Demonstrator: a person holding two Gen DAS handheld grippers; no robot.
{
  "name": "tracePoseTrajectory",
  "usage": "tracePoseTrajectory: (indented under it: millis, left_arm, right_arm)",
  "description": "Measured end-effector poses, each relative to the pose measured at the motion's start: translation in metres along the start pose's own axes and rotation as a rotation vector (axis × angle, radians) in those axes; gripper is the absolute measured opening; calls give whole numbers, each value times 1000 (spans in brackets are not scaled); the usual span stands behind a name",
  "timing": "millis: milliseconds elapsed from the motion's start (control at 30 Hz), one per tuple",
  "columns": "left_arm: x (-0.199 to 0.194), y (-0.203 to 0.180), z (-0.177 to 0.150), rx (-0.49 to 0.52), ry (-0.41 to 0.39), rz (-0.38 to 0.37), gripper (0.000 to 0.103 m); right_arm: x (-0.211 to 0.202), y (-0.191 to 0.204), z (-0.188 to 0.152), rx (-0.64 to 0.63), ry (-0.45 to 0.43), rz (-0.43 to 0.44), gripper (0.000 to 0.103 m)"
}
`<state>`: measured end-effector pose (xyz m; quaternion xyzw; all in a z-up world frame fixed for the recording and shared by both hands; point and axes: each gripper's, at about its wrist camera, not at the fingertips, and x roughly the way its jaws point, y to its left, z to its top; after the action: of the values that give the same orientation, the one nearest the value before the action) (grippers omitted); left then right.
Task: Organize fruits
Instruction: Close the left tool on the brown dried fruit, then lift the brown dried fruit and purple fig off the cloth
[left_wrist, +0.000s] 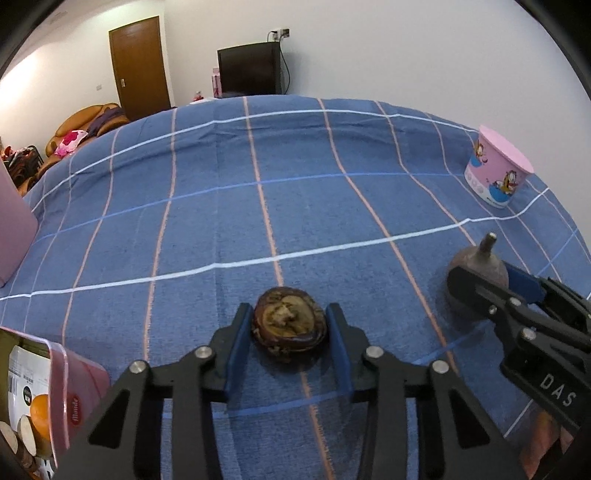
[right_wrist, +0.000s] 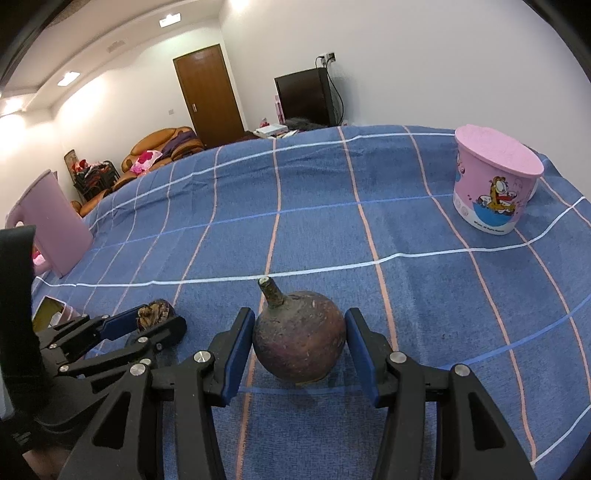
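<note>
A dark, wrinkled brown fruit (left_wrist: 289, 325) lies on the blue checked cloth (left_wrist: 258, 206) between the fingers of my left gripper (left_wrist: 290, 326). The jaws stand open around it with small gaps on both sides. A round purple fruit with a stem (right_wrist: 300, 335) sits on the cloth between the fingers of my right gripper (right_wrist: 299, 338), also open, with gaps on both sides. The purple fruit (left_wrist: 480, 264) and right gripper show at the right of the left wrist view. The wrinkled fruit (right_wrist: 155, 312) and left gripper show at the left of the right wrist view.
A pink lidded cartoon tub (right_wrist: 495, 181) stands at the far right of the cloth. A pink box (right_wrist: 51, 221) stands at the left edge. A clear pink container (left_wrist: 55, 402) with an orange and other fruit sits near left. A sofa, door and TV are behind.
</note>
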<state>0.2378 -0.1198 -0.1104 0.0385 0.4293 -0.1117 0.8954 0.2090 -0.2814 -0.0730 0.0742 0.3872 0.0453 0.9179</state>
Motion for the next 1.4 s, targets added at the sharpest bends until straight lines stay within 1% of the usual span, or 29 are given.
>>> tracePoseTrajectory:
  millis: [233,400,700,867,1400]
  left_arm:
    - [-10,2,-2,-10,-52,-16,42]
    - [-19,7,-5,-33,-87,-24,42]
    - [-32,8,-9,-31,-150,4,42]
    - [-36,8,-9,-30,-175,16,42]
    - [-49,6,-13,-21,-248,52,42]
  right_arm:
    - [-3,7,-1,-36,-10,-6,52]
    - [-10,15,-2,-80,-49,-18,52]
    - [-21,18,-4,-103,-105,-16,52]
    - [-30,18,-6,-107,-150,-7,52]
    - [-43,20,-10,-118,-222,-10,52]
